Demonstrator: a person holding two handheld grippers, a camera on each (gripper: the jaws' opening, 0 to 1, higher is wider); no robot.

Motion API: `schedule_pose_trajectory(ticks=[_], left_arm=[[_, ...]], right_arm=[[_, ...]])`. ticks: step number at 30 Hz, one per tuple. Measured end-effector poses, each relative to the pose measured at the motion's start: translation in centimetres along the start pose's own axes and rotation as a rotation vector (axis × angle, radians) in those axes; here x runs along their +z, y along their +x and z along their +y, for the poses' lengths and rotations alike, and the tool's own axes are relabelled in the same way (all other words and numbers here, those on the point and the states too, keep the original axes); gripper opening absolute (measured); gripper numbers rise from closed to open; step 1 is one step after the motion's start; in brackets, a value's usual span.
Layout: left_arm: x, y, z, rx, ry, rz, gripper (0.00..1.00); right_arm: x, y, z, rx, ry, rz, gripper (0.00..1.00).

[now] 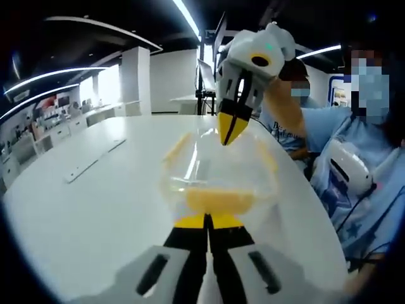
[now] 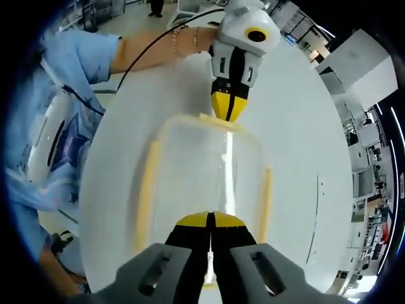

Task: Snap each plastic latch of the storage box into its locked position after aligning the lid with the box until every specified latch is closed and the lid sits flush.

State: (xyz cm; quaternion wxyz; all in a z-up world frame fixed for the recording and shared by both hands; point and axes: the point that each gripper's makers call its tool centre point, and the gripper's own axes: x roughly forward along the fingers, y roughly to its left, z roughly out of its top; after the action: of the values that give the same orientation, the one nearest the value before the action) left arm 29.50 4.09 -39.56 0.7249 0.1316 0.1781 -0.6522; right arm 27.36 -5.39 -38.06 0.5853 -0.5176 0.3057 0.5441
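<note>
In the left gripper view, the left gripper (image 1: pixel 209 221) has its jaws pressed together at 6 o'clock against the near yellow latch (image 1: pixel 215 201) of the clear storage box (image 1: pixel 218 168) on the white table (image 1: pixel 95 209). Beyond, at 12 o'clock, the right gripper (image 1: pixel 231 130) meets the far edge, jaws closed too. In the right gripper view, the lid (image 2: pixel 202 171) lies on the box.

Bright ceiling strip lights (image 1: pixel 190 19) glare off the white table (image 1: pixel 95 202); edges bend, nearby parts blur.

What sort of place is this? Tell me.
Probably an open office or lab. A large white table holds the clear storage box, long ceiling light strips run overhead, and white counters line the far wall.
</note>
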Motion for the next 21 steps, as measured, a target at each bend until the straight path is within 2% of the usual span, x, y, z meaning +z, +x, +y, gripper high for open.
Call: schedule_pose_trajectory(ticks=[5, 16, 21], left_arm=[[-0.06, 0.10, -0.10, -0.003, -0.003, -0.003, 0.00], [-0.04, 0.29, -0.27, 0.002, 0.015, 0.013, 0.00], [0.10, 0.28, -0.09, 0.007, 0.028, 0.025, 0.00]], right_arm=[[0.11, 0.07, 0.02, 0.012, 0.005, 0.000, 0.00], [0.27, 0.19, 0.18, 0.037, -0.012, 0.060, 0.00], [0.01, 0.04, 0.14, 0.075, 0.034, 0.010, 0.00]])
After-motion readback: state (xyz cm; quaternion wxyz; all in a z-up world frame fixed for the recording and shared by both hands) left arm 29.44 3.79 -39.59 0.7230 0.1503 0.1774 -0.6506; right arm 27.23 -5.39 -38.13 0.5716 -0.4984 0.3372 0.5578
